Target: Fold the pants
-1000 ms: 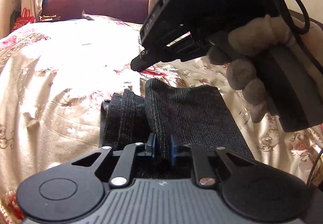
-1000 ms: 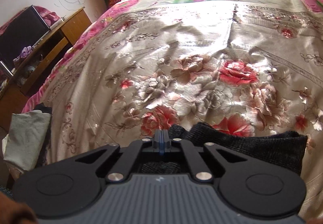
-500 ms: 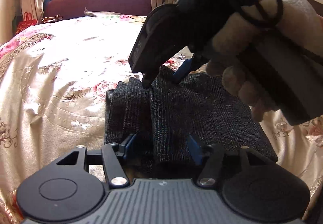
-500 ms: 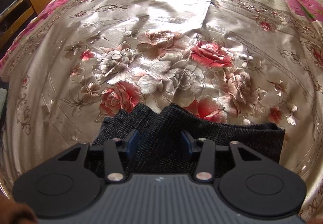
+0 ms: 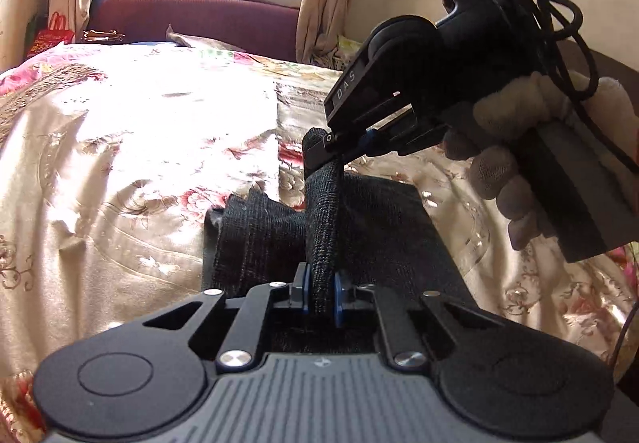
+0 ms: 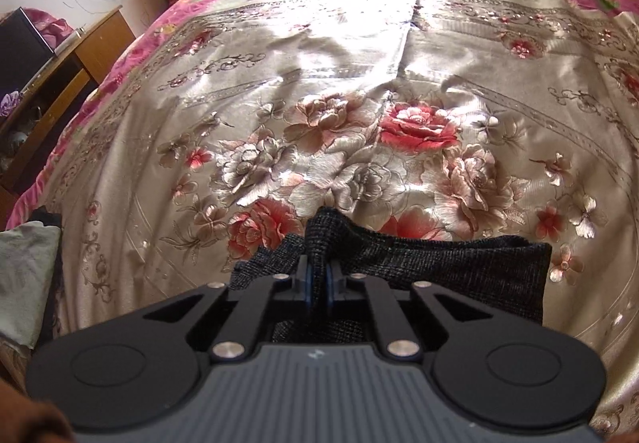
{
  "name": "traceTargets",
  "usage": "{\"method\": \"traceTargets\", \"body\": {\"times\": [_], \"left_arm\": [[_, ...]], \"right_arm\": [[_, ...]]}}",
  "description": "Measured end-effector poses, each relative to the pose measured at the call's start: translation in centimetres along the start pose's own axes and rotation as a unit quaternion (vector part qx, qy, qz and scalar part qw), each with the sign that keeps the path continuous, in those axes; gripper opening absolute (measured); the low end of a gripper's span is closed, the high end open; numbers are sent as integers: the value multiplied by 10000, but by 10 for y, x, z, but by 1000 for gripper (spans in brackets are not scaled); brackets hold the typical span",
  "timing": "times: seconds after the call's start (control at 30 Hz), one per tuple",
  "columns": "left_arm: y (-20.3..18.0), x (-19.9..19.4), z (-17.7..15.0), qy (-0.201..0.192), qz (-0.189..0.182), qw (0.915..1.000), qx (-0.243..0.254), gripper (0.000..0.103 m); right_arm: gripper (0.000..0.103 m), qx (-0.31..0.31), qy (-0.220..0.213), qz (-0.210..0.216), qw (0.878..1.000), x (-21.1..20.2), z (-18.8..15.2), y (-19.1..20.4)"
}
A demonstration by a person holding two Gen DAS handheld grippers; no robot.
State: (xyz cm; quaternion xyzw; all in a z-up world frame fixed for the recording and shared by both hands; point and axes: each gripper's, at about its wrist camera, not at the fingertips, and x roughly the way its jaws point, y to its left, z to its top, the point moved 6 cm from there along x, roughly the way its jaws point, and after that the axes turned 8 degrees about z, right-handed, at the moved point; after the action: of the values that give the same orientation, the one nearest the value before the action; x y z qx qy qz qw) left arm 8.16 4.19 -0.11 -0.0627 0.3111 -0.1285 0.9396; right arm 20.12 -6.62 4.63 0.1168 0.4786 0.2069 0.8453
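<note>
The dark grey knit pants [image 5: 379, 227] lie folded small on the floral bedspread [image 5: 120, 147]. My left gripper [image 5: 320, 293] is shut on a raised fold at the near edge of the pants. My right gripper [image 6: 317, 277] is shut on the opposite edge of the same fold of the pants [image 6: 439, 259]; it also shows in the left wrist view [image 5: 339, 159], held by a gloved hand [image 5: 515, 147] above the far side. The fold is pulled up into a ridge between the two grippers.
The bedspread [image 6: 359, 103] covers the whole bed. A dark red headboard [image 5: 199, 20] and a window stand behind it. A wooden cabinet [image 6: 60, 76] stands left of the bed, with pale cloth [image 6: 24, 275] at the bed's near left edge. Cables hang from the right gripper.
Half a second ago both grippers were open over the pants. Both have now shut on the fabric and lifted it into a ridge.
</note>
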Motion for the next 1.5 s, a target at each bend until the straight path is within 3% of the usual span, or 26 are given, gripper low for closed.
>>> {"method": "traceTargets", "body": {"times": [0.27,0.3,0.43,0.53,0.63,0.77,0.87,0.97,1.07,1.2,1.5], "left_arm": [[39,11,-4,344,243,9974,-593,27],[43,15,-6,445,252,9968,-614,28],[47,10,-12,464,458,9969,-444,35],[49,-5,-11,328,806,9960,-198,39],[52,-24,-3,90,1243,9922,2,39],[35,-31,17,-334,1266,9910,291,41],[18,-7,29,-461,1231,9894,616,45],[17,32,38,-469,1534,9835,841,45],[22,57,44,-452,1788,9788,896,45],[32,92,29,82,2065,9737,958,49],[5,49,26,99,2237,9684,1102,55]], "right_arm": [[9,-77,110,153,9998,36,0,30],[14,-74,141,156,9998,43,-1,32],[27,-202,314,245,9990,60,-9,32],[27,-422,87,328,9985,37,-12,36],[28,-722,-404,203,9964,2,-14,37],[29,-847,-604,15,9946,-17,-21,21],[29,-798,-612,-209,9947,-2,-24,6],[29,-718,-543,-456,9949,12,-30,-11],[29,-506,-637,-335,9961,2,-44,-29],[29,-443,-604,-496,9960,4,-62,-55],[33,-37,-810,-331,9962,-27,-84,-67]]}}
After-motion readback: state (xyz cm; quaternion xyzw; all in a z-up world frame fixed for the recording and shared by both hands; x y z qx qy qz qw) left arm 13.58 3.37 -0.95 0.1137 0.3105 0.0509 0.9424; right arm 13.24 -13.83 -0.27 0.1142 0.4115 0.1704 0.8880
